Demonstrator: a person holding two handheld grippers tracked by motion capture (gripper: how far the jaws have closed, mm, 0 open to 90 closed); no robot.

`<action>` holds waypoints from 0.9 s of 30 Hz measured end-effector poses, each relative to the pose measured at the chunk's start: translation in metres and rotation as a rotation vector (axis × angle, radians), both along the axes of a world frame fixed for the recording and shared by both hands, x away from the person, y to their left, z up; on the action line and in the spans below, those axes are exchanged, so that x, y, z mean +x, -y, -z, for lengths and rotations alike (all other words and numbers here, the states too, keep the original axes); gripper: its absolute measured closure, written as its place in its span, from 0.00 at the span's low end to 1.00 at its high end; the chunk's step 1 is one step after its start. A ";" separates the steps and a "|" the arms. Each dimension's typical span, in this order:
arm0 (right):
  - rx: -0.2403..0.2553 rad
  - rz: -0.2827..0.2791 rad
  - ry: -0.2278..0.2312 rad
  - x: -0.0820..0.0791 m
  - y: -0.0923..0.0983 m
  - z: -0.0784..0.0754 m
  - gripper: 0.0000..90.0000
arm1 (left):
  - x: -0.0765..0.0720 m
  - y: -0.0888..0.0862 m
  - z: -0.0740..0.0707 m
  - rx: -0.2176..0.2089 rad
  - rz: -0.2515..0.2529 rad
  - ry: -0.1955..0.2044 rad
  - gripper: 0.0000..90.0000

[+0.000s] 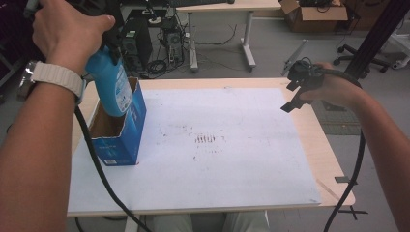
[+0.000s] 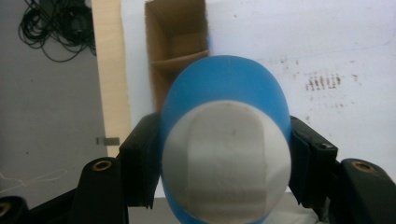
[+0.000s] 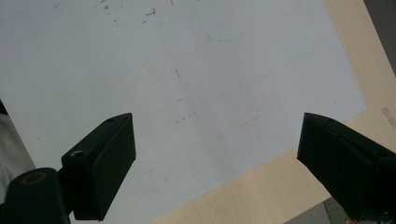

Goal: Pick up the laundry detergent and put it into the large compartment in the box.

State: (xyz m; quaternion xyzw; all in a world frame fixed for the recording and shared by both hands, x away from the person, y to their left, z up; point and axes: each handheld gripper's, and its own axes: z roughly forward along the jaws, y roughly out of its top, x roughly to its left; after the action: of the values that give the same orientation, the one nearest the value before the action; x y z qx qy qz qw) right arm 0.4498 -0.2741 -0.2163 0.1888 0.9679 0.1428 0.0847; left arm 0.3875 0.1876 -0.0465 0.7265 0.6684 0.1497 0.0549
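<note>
The pale wooden table (image 1: pixel 333 159) carries a scuffed white sheet (image 1: pixel 241 164). At its left stands an open blue cardboard box (image 1: pixel 126 140); the left gripper view reveals its brown divided interior. The left gripper (image 2: pixel 224 154) clamps a smooth blue bottle (image 1: pixel 110 87) with a white cap (image 2: pixel 226 163), its base dipping into the box. The right gripper (image 3: pixel 215 154) hovers with jaws wide, empty.

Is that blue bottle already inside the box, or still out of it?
Partly in. The blue bottle, clamped by the left gripper, has its lower end below the rim of the open blue box; most of it stands above.
</note>
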 end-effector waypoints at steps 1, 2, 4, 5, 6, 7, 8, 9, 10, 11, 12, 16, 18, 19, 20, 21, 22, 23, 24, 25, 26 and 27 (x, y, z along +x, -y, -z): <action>-0.001 0.000 0.000 0.000 0.000 0.000 0.13 | 0.000 0.000 0.000 0.000 0.000 0.000 0.42; -0.003 0.001 -0.001 0.000 0.000 0.001 0.13 | 0.003 -0.002 0.004 0.020 -0.003 0.002 0.42; -0.003 0.003 -0.001 0.001 0.000 0.001 0.13 | 0.005 -0.005 0.009 0.035 -0.010 0.002 0.42; -0.006 0.004 -0.002 0.001 0.000 0.001 0.13 | 0.007 -0.006 0.011 0.037 -0.013 0.002 0.42; -0.006 0.004 -0.002 0.001 0.000 0.001 0.13 | 0.008 -0.008 0.014 0.037 -0.017 0.002 0.42; -0.008 0.005 -0.002 0.002 0.000 0.001 0.13 | 0.009 -0.010 0.017 0.037 -0.020 0.004 0.42; -0.007 0.007 -0.003 0.002 0.000 0.001 0.13 | 0.010 -0.012 0.020 0.034 -0.024 0.004 0.42; -0.006 0.007 -0.004 0.002 0.000 0.001 0.13 | 0.011 -0.015 0.024 0.031 -0.030 0.004 0.42; -0.006 0.007 -0.004 0.002 0.000 0.001 0.13 | 0.011 -0.015 0.024 0.031 -0.030 0.004 0.42; -0.005 0.007 -0.002 0.002 0.000 0.001 0.13 | 0.012 -0.017 0.027 0.030 -0.032 0.005 0.42; -0.004 0.009 -0.004 0.002 0.000 0.001 0.13 | 0.014 -0.021 0.033 0.025 -0.038 0.003 0.42; -0.006 0.013 -0.003 0.002 0.001 0.001 0.13 | 0.015 -0.029 0.045 0.020 -0.040 0.015 0.42; -0.003 0.016 -0.003 0.002 0.002 0.001 0.13 | 0.015 -0.030 0.048 0.023 -0.040 0.015 0.42; -0.003 0.016 -0.004 0.001 0.002 0.001 0.13 | 0.015 -0.032 0.053 0.027 -0.039 0.020 0.42; -0.004 0.015 -0.003 0.001 0.002 0.000 0.13 | 0.016 -0.033 0.056 0.030 -0.038 0.023 0.42; -0.004 0.015 -0.003 0.001 0.002 0.000 0.13 | 0.016 -0.033 0.056 0.030 -0.038 0.023 0.42; 0.003 0.015 -0.001 0.000 0.002 0.000 0.13 | 0.016 -0.034 0.061 0.034 -0.031 0.023 0.42; 0.003 0.015 0.000 0.000 0.002 -0.001 0.13 | 0.016 -0.035 0.063 0.032 -0.029 0.022 0.42; 0.004 0.015 0.001 0.000 0.002 -0.001 0.13 | 0.016 -0.035 0.066 0.030 -0.026 0.019 0.42; 0.005 0.016 0.001 -0.001 0.002 -0.001 0.13 | 0.017 -0.036 0.068 0.027 -0.024 0.017 0.42; 0.005 0.016 0.002 -0.001 0.002 -0.001 0.13 | 0.017 -0.037 0.072 0.022 -0.023 0.015 0.42; 0.001 0.017 0.001 -0.001 0.002 -0.001 0.13 | 0.017 -0.038 0.076 0.019 -0.022 0.013 0.42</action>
State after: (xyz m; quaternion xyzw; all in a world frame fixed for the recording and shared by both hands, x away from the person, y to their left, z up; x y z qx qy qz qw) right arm 0.4491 -0.2762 -0.2153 0.1970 0.9661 0.1428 0.0863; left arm 0.4048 0.2251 -0.1223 0.7186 0.6745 0.1613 0.0506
